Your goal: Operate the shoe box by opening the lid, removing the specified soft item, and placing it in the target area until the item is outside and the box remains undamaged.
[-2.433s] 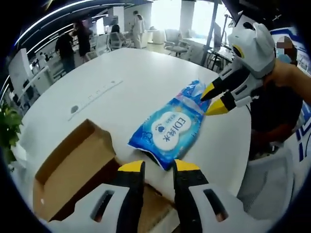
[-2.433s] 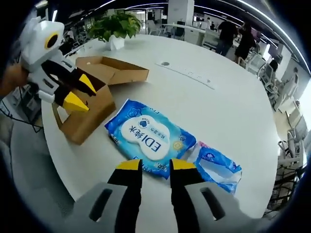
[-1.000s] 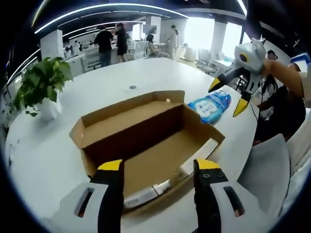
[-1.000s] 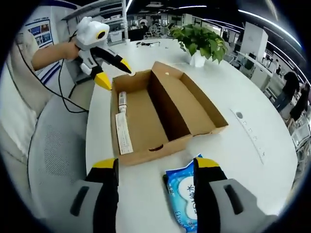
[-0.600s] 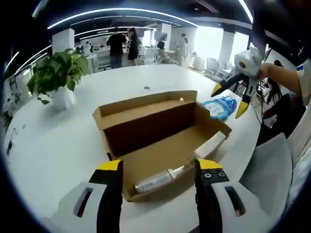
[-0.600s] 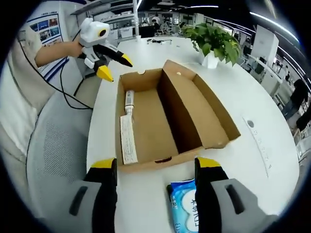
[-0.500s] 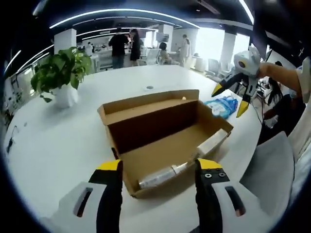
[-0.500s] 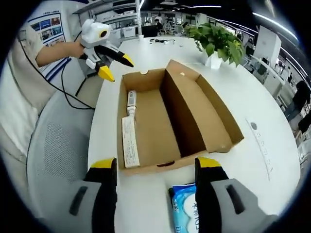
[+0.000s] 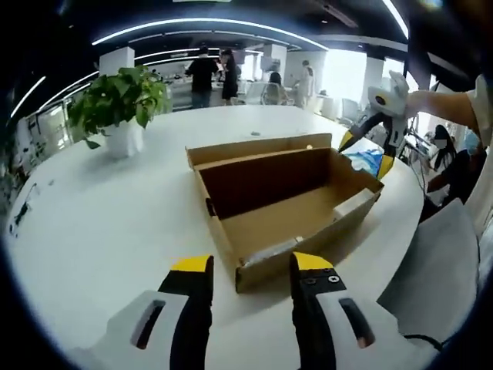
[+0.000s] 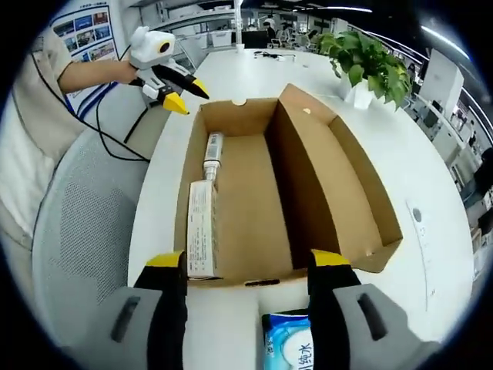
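The pack of wet wipes (image 10: pixel 291 345), the soft item, is lying on the white table (image 9: pixel 100 223) outside the shoe box (image 10: pixel 254 193), just beside the box's end. In the right gripper view it is showing between the jaws of the right gripper (image 10: pixel 246 266), with nothing touching it. In the left gripper view its blue edge (image 9: pixel 368 159) is peeking out behind the far corner of the box.

Compared with a second ago, both cameras are sitting further back and the box is lying lengthwise, open, with the lid flap (image 10: pixel 347 185) folded out to the side. The wipes are staying where they were put. A small carton (image 10: pixel 200 229) and a tube (image 10: pixel 212 154) are lying inside along one wall.

The right gripper is spread wide and holding nothing. The left gripper (image 9: pixel 249 265) is also open, though narrower than half a second ago, and is empty too. It is hovering at the opposite end of the box.

I judge that the main work is done: the item is out and the box is looking undamaged. A potted plant (image 9: pixel 122 108) is standing far on the table.
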A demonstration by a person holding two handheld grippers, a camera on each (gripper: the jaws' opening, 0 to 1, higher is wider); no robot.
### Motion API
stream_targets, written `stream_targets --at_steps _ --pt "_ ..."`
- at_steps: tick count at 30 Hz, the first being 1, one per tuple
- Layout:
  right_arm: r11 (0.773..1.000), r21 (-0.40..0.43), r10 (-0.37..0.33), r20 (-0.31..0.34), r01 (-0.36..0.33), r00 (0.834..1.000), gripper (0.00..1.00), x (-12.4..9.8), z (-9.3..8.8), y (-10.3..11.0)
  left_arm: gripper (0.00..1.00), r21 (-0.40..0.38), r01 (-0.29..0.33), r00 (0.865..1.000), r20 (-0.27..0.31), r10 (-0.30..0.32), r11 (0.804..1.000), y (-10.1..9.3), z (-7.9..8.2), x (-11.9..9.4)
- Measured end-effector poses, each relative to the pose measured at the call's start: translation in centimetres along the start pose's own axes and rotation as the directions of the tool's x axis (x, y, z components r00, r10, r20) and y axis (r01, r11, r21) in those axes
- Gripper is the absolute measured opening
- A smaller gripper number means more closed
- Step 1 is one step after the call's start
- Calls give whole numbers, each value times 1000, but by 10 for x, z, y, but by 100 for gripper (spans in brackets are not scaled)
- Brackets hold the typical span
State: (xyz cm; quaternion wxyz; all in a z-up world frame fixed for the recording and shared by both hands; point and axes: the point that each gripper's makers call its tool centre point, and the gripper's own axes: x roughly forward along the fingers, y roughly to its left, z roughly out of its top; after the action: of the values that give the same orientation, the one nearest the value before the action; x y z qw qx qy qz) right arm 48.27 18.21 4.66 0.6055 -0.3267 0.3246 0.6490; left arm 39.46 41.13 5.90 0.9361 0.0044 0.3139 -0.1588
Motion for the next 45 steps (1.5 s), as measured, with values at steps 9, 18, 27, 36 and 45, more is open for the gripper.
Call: stream_targets --at_steps 9,18,27,36,45 --pt "999 -28 39 -41 -40 998 57 21 -3 5 31 -154 -53 999 -17 51 987 6 4 3" --pt "995 -42 88 -48 -90 995 55 32 -1 14 7 -208 -121 990 -92 104 971 16 -4 10" --pt "993 -61 98 -44 -100 994 55 34 2 13 4 -242 -117 991 -96 97 963 13 -4 11" --pt "994 -39 106 -19 -107 994 55 31 8 13 3 -242 -125 990 -93 106 962 14 -4 11" --pt "993 -44 104 -17 -105 994 53 41 11 17 3 -238 -131 989 -97 110 962 14 -5 11"
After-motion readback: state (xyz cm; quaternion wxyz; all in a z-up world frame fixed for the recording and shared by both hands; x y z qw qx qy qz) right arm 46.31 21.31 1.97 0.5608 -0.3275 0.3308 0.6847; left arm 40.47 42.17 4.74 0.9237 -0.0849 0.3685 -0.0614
